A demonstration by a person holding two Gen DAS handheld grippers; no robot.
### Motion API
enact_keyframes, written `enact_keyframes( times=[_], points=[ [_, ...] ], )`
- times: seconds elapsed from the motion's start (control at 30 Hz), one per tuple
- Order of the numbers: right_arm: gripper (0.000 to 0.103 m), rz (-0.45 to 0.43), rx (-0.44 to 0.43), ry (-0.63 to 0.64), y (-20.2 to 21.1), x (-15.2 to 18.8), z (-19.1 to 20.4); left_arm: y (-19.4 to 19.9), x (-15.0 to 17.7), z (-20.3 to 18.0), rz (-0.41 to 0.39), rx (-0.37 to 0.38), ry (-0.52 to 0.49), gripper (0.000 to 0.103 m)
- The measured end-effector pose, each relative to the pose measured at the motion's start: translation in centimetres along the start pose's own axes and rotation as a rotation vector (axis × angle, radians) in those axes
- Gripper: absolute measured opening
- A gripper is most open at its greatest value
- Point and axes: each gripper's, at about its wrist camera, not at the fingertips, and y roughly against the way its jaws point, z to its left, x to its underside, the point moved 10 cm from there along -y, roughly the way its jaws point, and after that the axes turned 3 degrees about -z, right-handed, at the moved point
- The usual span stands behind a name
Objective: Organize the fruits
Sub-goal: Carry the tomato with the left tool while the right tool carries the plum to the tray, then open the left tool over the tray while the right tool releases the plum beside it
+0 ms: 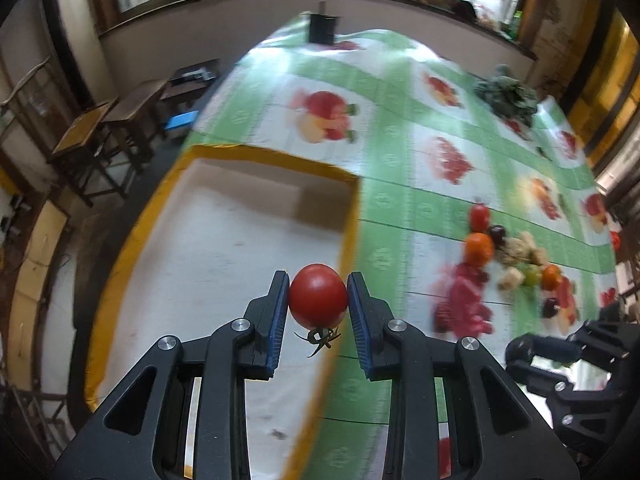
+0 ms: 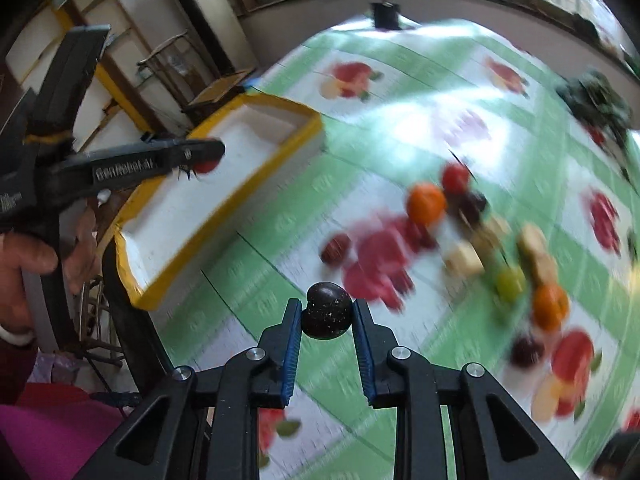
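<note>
Tomato (image 1: 318, 296) sits pinched in your left gripper (image 1: 318, 300) above the tray (image 1: 224, 216) (stem downward), while your right gripper (image 2: 327, 316) clamps a dark plum (image 2: 327, 310) over the tabletop (image 2: 400, 92).

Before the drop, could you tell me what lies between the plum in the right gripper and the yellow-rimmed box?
Only bare tablecloth lies between the plum and the box, seen in the right wrist view.

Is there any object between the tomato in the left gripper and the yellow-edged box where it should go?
Nothing visible does. The tomato, clamped in the left gripper, hangs at the box's right rim, and the white inside below looks bare.
</note>
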Motion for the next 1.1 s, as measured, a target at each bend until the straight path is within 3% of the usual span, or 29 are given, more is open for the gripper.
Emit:
enact_keyframes(
  times=[0.3,0.63,1.1],
  points=[
    [0.025,-0.005,-0.075,0.076,-4.0,-6.0,4.0,-2.5,0.5,5.4,0.04,-0.093,0.081,0.029],
    [0.025,0.004,-0.107,0.126,-8.9,-11.5,6.6,-5.0,0.9,7.6,0.084,-0.125,0.131,0.029],
    [0.025,0.08,-0.098,0.161,-13.8,-12.8,8.0,-7.0,1.0,8.9,0.115,-0.14,0.157,0.029]
  ],
)
